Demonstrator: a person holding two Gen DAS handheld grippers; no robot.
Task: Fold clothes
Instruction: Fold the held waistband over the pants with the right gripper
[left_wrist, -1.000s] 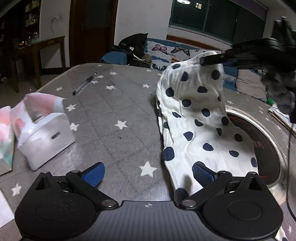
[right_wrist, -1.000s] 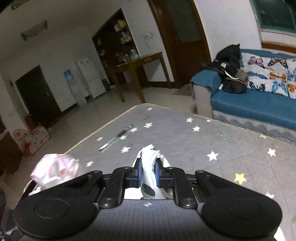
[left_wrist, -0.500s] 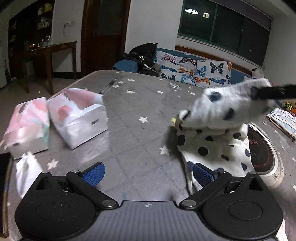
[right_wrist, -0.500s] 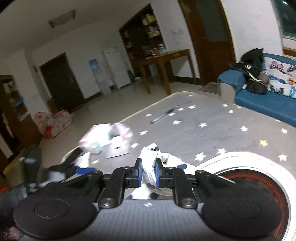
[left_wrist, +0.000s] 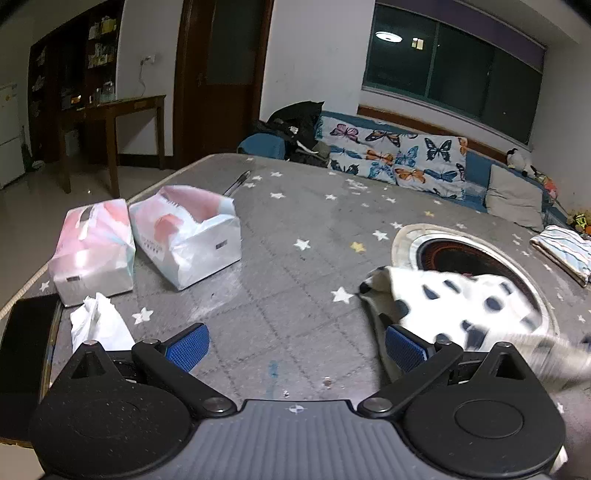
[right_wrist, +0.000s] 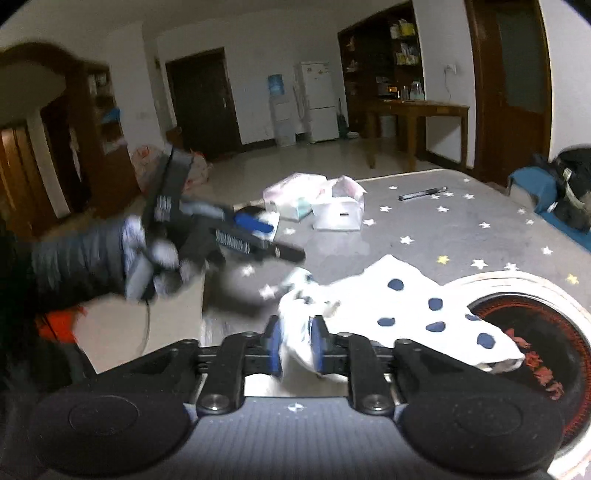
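Right gripper had a bunched edge of the dotted cloth between its blue pads; jaws were opening, gap narrow, cloth only loosely between the pads — pads no longer looked pressed on it. Rest of the cloth trailed right of that gripper across the star-print table and partly over the round burner set into the top.

Left gripper was wide open, nothing between its pads. In its view the cloth lay just beside the right-hand pad, near corner touching or just short of it — couldn't tell which; far side blurred. From the right wrist view, the left gripper hung over the table's near-left edge, held by a gloved hand, well apart from the cloth.

Open room: bare table ahead of the left gripper, between cloth and the two tissue packs. Crumpled tissue and a dark phone sat at the left edge. Pen near the far edge, folded striped cloth at the far right edge. Sofa beyond the table.
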